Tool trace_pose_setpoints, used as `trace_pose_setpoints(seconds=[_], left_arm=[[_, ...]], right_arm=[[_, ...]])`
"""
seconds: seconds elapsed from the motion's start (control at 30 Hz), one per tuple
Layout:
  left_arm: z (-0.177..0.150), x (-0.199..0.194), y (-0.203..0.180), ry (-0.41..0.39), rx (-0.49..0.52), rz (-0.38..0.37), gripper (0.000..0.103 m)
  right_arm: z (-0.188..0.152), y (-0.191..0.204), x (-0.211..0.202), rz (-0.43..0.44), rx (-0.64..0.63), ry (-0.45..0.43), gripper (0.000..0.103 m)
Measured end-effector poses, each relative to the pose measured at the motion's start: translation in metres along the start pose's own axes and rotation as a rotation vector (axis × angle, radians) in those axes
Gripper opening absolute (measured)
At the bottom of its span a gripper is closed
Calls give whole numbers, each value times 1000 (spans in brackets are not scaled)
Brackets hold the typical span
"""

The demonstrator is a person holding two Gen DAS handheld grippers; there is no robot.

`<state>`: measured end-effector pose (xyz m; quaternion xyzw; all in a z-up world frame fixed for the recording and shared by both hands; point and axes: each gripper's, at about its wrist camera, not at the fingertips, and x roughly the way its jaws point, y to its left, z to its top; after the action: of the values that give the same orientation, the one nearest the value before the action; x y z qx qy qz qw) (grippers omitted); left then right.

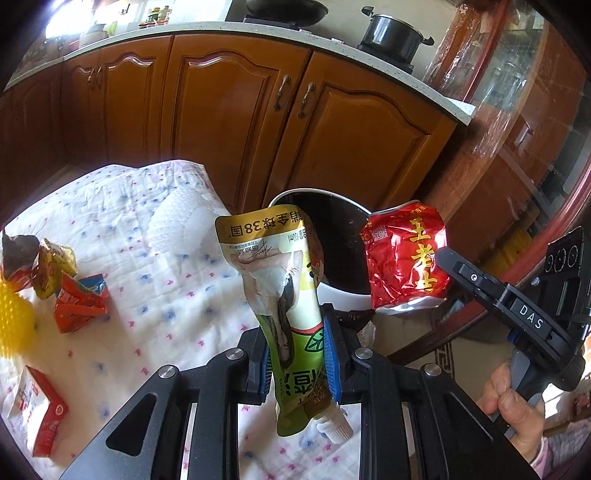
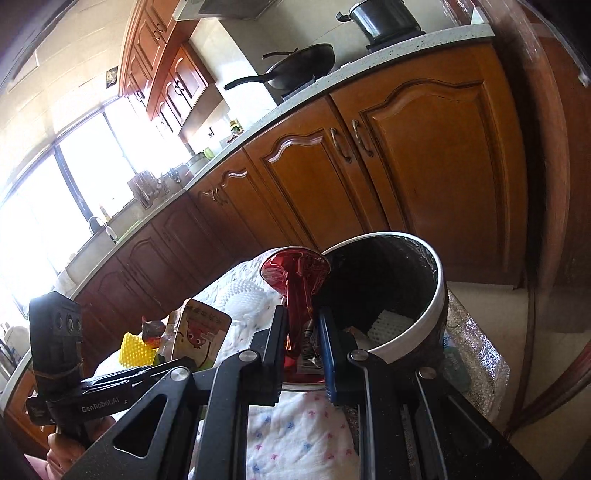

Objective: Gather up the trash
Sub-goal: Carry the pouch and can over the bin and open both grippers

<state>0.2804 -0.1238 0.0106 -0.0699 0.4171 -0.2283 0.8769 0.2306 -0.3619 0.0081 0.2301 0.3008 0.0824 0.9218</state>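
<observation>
A white cloth [image 1: 122, 229] dotted with small pink and blue marks covered the table. Behind it ran brown wooden cabinets [image 1: 236, 122] under a pale speckled countertop [image 2: 373, 62], where a dark wok [image 2: 299, 68] and a black lidded pot [image 1: 393, 35] sat, seemingly on burners.

The left claw [image 1: 297, 360] points downward at a slant, its blue-padded fingers [image 1: 330, 360] drawn close and clamped on the lower part of a green and gold pouch [image 1: 280, 273], which stands up between them. The right claw [image 2: 303, 347] is tilted down less steeply, its jaws likewise nearly together, pinching the crumpled neck of a red foil packet [image 2: 299, 284]. From the left side, the right claw shows side-on, with a bare hand [image 1: 511, 402] wrapped around its grip and a pink sleeve cuff at the wrist. The two claws sit near each other, side by side.
</observation>
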Motion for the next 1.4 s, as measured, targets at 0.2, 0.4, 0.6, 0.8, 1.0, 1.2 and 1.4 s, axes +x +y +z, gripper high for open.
trace_pose_setpoints(seconds=[0.2,0.4,0.6,0.8,1.0,1.2,1.4], left_arm=[[16,20,-13,7,30,5,22],[43,49,-21,34,28,1,22],[71,86,-35,69,57,16,22],[85,126,-42,126,59,28,22],[94,157,-45,176,51,34,22],[97,171,-55,192,67,41,23],[93,160,-52,170,59,39,50]], right_arm=[[12,-12,6,-19,2,-12,17],[20,-25,17,-38,4,-3,17],[29,-38,33,-65,1,24,17],[31,-53,48,-86,21,69,17],[28,-64,59,-102,21,110,17],[29,-69,68,-104,23,138,17],[38,-71,76,-107,41,138,24]])
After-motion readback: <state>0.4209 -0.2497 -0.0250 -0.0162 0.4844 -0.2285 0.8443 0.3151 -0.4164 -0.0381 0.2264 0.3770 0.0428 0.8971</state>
